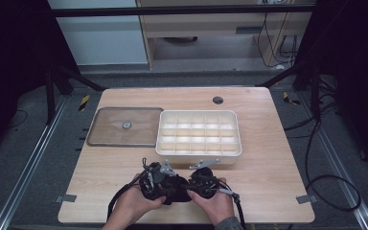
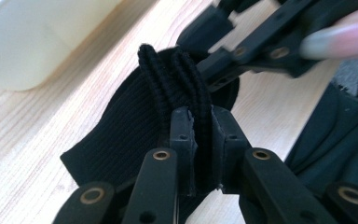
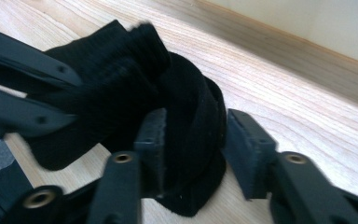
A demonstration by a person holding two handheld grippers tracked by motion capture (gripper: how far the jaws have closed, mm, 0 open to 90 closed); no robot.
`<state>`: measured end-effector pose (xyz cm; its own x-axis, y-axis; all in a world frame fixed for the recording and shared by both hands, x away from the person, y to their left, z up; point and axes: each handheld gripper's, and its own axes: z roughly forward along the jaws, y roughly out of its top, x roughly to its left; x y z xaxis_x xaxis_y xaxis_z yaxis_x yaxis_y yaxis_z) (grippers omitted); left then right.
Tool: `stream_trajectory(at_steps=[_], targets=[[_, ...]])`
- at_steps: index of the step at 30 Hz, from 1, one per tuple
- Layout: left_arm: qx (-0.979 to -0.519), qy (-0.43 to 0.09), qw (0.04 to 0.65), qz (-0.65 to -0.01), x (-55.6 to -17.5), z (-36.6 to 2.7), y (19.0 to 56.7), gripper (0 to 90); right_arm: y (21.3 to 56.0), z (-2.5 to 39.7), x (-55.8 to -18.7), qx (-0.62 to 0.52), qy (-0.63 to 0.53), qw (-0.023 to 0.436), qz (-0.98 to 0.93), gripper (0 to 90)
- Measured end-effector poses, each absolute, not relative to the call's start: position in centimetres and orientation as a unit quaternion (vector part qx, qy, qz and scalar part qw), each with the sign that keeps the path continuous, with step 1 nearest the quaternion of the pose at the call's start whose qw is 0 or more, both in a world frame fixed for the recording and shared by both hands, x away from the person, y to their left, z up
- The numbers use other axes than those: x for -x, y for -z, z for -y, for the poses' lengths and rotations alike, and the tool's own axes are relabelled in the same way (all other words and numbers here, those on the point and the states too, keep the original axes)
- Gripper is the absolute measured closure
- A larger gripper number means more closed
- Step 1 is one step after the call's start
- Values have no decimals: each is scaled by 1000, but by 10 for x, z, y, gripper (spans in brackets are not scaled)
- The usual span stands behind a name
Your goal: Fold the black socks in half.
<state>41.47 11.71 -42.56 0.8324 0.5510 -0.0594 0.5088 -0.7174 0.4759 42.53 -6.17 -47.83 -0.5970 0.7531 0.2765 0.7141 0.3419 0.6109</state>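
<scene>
Main risk: the sock point(image 2: 135, 126) slips out of the right gripper point(image 3: 193, 140). Its jaws stand apart around the rolled part, the far jaw clear of the fabric, so nothing pins it there. Left gripper point(image 2: 200, 135) is clamped on the ribbed cuff, so a pull from that side could unroll the bundle. Sock sits low over the table point(image 1: 268, 163) near the front edge, just short of the bin point(image 1: 199, 152). Both hands meet at centre, grippers angled inward toward each other, jaws nearly touching.
</scene>
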Motion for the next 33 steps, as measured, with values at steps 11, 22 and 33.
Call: stream_trajectory(at_steps=[11, 22, 33], targets=[[-918, -49, 263, -294, -414, -110, 427, 795, 479, 70, -419, -442, -350, 26, -825, 708], [-922, -56, 243, -296, -413, -100, 445, 707, 476, 81, -416, -452, -354, 35, -818, 580], [-906, -93, 286, -299, -402, -113, 415, 425, 452, 94, -412, -460, -363, 67, -807, 495]])
